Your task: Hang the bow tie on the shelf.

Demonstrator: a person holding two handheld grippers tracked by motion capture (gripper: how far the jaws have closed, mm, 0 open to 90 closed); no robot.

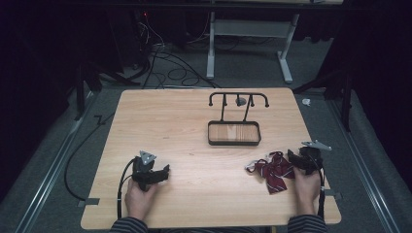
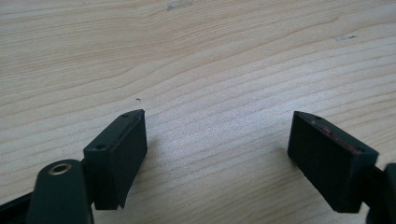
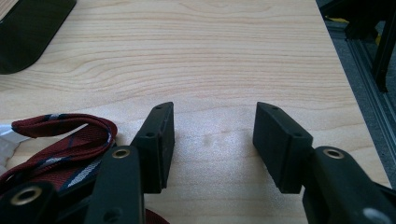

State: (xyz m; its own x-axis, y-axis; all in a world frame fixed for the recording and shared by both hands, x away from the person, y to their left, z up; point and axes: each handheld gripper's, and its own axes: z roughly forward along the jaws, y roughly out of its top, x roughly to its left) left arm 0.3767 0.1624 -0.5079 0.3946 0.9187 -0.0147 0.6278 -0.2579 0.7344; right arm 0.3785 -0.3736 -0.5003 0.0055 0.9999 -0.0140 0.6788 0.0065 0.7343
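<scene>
Bow tie (image 1: 273, 171), dark red with pale stripes, lies flat on the worktop (image 1: 194, 141) in front of the black rack (image 1: 234, 127) and to its right, just beside the right gripper (image 1: 294, 160). In the right gripper view the jaws stand released, bare wood between them, and a folded loop of the bow tie (image 3: 65, 140) lies against the outer side of 1 jaw. The left gripper (image 1: 163, 172), well apart from the rack, also has its jaws released over bare wood. Judged soft, light and limp, the fabric will sag and slide; the thick central knot looks the firmest hold, whereas a single tail would let the rest dangle.
</scene>
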